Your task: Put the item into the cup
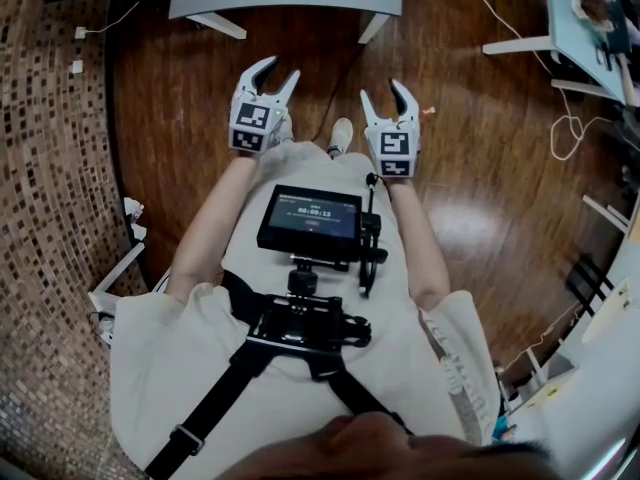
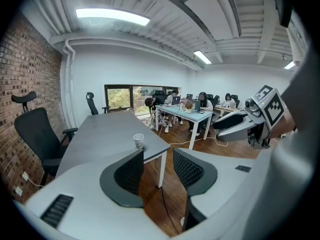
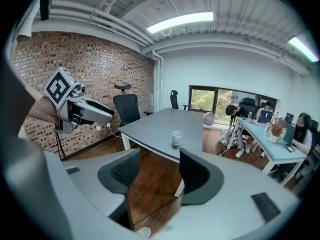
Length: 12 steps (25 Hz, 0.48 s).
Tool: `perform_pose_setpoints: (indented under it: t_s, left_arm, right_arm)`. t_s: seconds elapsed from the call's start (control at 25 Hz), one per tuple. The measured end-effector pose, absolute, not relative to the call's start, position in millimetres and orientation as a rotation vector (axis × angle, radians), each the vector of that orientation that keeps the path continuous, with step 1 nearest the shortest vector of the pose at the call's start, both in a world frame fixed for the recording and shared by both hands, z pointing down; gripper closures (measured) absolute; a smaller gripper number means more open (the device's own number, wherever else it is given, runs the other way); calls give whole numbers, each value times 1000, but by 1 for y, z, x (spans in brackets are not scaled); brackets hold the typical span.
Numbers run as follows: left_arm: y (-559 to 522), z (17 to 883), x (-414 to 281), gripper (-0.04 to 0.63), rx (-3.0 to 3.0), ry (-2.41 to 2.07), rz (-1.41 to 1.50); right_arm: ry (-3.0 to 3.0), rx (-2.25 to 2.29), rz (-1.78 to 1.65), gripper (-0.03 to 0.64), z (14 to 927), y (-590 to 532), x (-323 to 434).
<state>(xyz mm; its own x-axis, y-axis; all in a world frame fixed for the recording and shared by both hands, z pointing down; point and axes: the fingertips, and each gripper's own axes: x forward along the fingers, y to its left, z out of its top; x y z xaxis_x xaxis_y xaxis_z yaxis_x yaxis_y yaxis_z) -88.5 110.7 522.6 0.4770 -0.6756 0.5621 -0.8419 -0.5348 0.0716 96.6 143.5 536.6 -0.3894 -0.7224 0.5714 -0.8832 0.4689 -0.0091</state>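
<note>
1. Both tools sit side by side at waist height over the wooden floor. The left gripper (image 2: 157,156) has its jaws spread with only floor showing between the pads. The right gripper (image 3: 160,156) is likewise released and carries nothing.
2. No item shows in either gripper or on the table beside the cup. A tiny orange speck (image 1: 430,111) lies on the floor near the right gripper, too small to identify.
3. Ahead and well apart from both tools is the grey table (image 3: 150,124), whose near edge faces the person.
4. On it stands the cup (image 3: 176,138), upright with its mouth up, close to that near edge.
5. In the right gripper view the cup appears within the gap between the jaws. In the left gripper view it sits just above the left-hand jaw tip. In the head view it lies between the two tools, slightly toward the right one.
6. Judgement: the right gripper is marginally better lined up. Either must go forward and up to come above the rim, and an item must be found first.
</note>
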Motion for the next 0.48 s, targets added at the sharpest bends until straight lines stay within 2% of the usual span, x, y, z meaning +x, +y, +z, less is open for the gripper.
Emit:
perform_pose_setpoints:
  t_s: [0.24,0.48]
  left_arm:
    - [94,535,-138,408,2404,-1248,688]
    - [88,531,-141,408,2414,-1235,680]
  right_arm:
    - [-2210,1356,424,359,540,131,50]
    - [-2199,1379,432,359,538,130,52]
